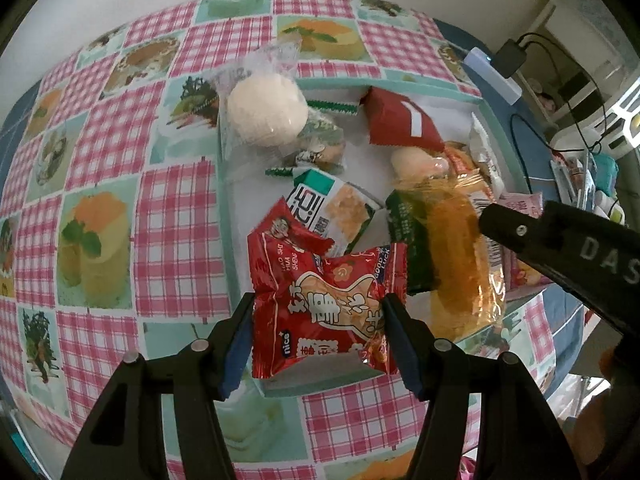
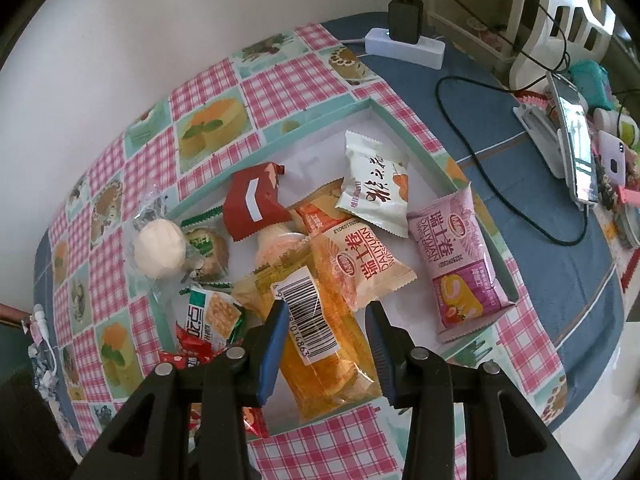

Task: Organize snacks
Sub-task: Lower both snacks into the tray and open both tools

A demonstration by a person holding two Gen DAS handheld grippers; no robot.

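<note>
A shallow white tray with a teal rim lies on the checked tablecloth, holding several snack packets. My left gripper is shut on a red packet, its blue pads pressing both sides just above the tray's near rim. My right gripper is shut on a clear orange packet with a barcode label, which stretches over the tray's near part. In the tray lie a white bun in a clear bag, a dark red packet and a pink roll packet.
A white power strip with a black charger sits at the table's far right, with a black cable looping across the blue cloth. A phone on a stand and small items crowd the right edge. A wall runs behind the table.
</note>
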